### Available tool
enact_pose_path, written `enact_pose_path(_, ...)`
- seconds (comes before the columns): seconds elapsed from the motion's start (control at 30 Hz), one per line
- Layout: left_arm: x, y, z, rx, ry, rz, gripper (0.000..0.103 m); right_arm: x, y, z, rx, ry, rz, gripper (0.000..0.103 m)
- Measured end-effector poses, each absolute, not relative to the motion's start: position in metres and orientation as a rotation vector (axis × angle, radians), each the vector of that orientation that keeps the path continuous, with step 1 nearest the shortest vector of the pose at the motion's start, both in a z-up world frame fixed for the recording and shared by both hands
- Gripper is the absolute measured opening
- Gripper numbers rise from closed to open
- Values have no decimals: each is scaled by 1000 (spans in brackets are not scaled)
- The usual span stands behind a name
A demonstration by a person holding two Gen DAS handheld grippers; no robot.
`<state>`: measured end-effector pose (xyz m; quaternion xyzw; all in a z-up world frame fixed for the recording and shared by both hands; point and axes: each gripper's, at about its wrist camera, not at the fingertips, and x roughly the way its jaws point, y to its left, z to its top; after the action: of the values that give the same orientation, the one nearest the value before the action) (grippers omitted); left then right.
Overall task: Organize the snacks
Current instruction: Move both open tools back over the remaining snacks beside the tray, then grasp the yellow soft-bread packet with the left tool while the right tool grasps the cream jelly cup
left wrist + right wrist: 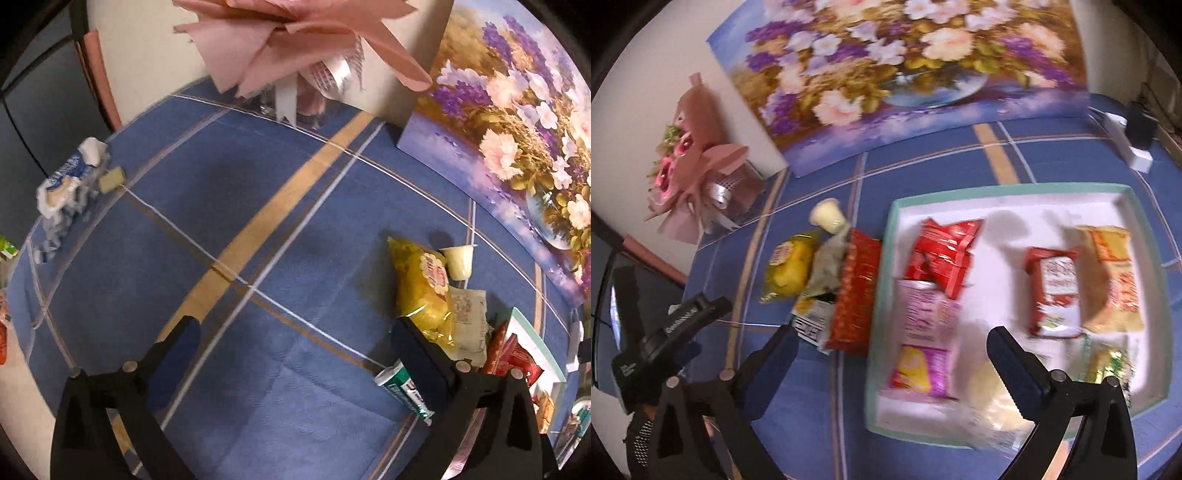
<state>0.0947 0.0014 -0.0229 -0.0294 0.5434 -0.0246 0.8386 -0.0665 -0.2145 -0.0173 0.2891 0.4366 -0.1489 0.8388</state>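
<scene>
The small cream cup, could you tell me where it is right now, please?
In the right wrist view the small cream cup lies on the blue cloth left of the tray, just behind the yellow bag.

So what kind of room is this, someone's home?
Probably a home: a table under a blue plaid tablecloth, a flower painting leaning on the wall, and a pink-wrapped bouquet.

Glossy foil snack packets, woven tablecloth
</scene>
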Motion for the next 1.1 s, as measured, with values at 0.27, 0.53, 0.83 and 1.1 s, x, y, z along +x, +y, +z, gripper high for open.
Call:
enact_pose_path(0.27, 108, -21, -39, -156, 1262, -156, 102, -27, -205, -26, 568, 957, -300, 102)
enact_pose_path(0.53, 137, -45, -45, -232, 1296, -284, 102, 26, -222, -27, 532, 967, -252, 84)
enact_pose_path(0.83, 155, -72, -75, -274, 1337, -346, 75, 89, -243, -33, 681, 979, -90, 66)
enact_pose_path(1.1, 165, -72, -82, -244, 1318, -306, 65, 130, -241, -63, 737, 1055, -79, 61)
